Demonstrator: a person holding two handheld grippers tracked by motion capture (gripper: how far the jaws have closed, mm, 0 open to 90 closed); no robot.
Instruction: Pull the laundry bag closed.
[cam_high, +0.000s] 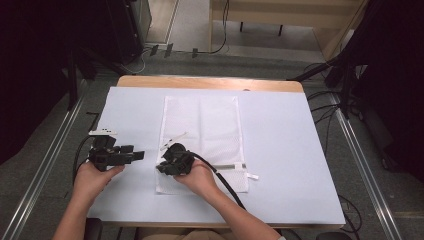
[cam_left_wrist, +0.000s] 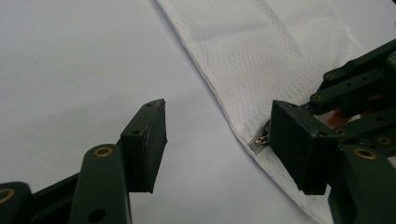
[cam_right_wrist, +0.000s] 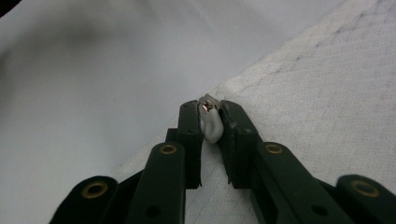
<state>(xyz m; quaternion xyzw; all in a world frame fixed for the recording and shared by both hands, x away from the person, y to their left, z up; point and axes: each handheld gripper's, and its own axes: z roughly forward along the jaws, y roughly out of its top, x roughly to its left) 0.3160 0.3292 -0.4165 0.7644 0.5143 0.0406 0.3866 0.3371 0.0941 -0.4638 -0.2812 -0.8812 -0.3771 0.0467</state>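
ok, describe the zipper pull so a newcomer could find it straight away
On the white table cover lies a white mesh bag. At its near-left corner, the right tool pinches the zipper pull: a small white tab with a metal loop, the only hard part there.

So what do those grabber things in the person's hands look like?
Both are black. The left gripper has a white plate on top. The right gripper trails a thick black cable toward the person. Each has two flat block-shaped jaws on jointed bars with brass-coloured rivets. The forearms are bare, with no sleeves in view.
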